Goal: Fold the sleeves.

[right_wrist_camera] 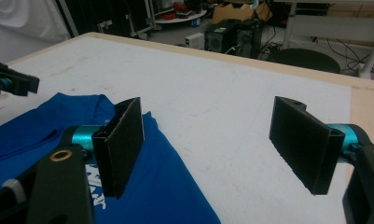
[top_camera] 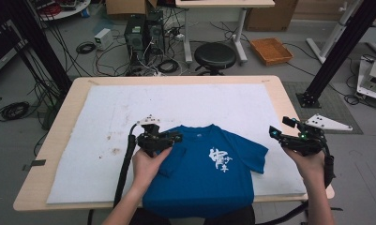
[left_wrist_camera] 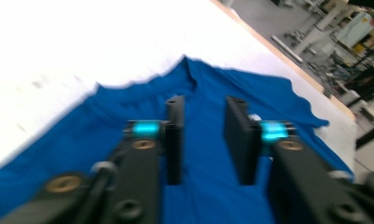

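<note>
Two open grippers, blue T-shirt [top_camera: 202, 171] hem cut off

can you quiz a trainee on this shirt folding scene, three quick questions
1. True or false: the sleeve of the blue T-shirt on the left claw's side is folded in over the body.
2. Which claw is over the shirt? A) left claw B) right claw C) both
3. Fill in: the shirt lies on a white ____ that covers the wooden table.

Key:
1. True. That sleeve lies folded onto the shirt, while the other sleeve is spread flat on the white sheet.
2. A. The left claw is above the shirt near the collar, jaws apart with nothing between them; the right claw hangs open beyond the table's edge.
3. sheet
</note>
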